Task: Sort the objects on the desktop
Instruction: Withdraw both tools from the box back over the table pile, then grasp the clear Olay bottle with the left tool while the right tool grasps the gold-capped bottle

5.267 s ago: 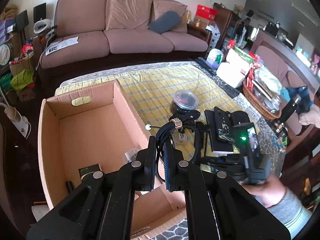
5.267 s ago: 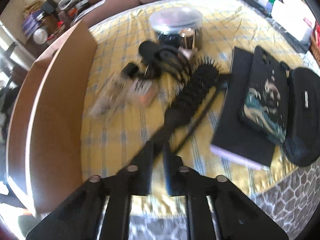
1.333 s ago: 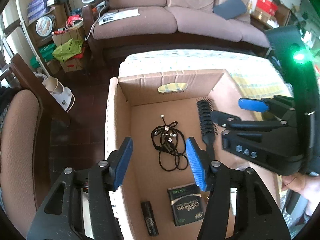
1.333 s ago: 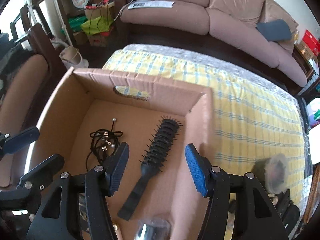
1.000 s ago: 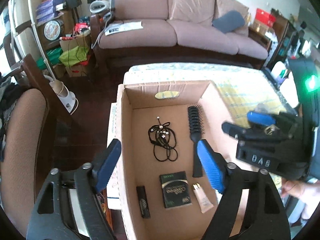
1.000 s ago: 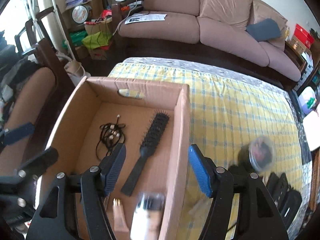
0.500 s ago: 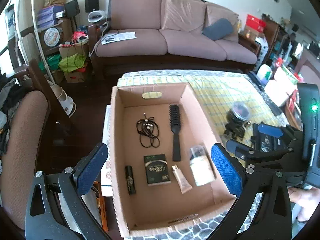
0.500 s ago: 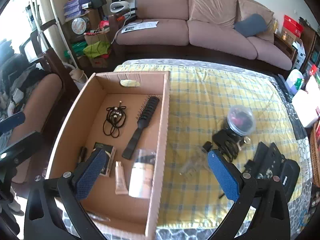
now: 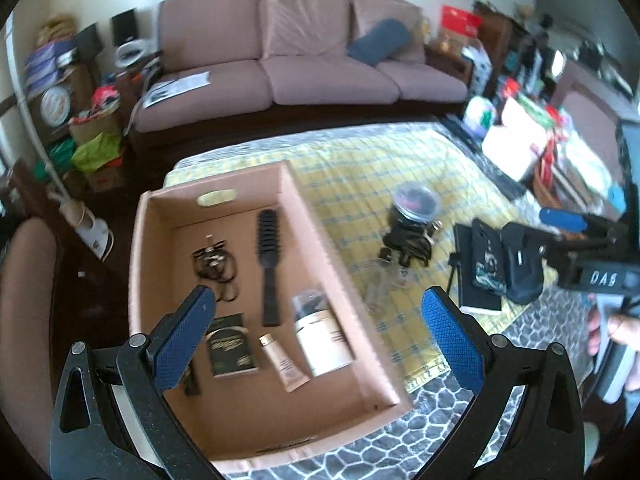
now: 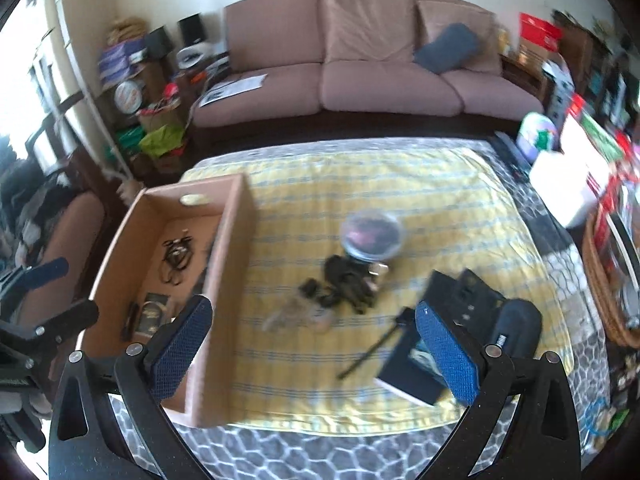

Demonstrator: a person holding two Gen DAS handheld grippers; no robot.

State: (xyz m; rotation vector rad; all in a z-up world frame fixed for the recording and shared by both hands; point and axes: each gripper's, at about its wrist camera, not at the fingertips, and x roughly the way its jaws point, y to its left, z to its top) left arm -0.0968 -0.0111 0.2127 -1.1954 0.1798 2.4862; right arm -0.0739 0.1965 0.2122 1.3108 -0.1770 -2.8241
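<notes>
Both grippers have drawn back from the cardboard box (image 9: 140, 264) since a second ago, and their blue pads, then part-closed over its floor, now stand spread as wide as they go with nothing between them.

Under the left gripper (image 9: 318, 334), nearest its tips, a white tube-shaped bottle (image 9: 323, 338), a small beige tube (image 9: 283, 362) and a dark green packet (image 9: 230, 345) lie side by side on the box floor. Just past its left pad sits a coiled black cable (image 9: 214, 266); beside that, farther ahead, the black hairbrush (image 9: 269, 264) lies with its bristle end pointing away. Off to its right the right gripper (image 9: 562, 219) shows, held by a hand (image 9: 612, 330) at the frame edge.

Below the right gripper (image 10: 312, 334), the yellow checked cloth (image 10: 400, 184) carries the unsorted things: a blurred clear item (image 10: 294, 314) between the pads, a black notebook (image 10: 412, 376) and a black pouch (image 10: 514, 330) by its right pad, then a tangle of black straps (image 10: 348, 280), and beyond it a round lidded jar (image 10: 373, 234). The box stands to its left, touching the cloth.

Farthest off, across the room, is a pink sofa (image 10: 380, 76).
</notes>
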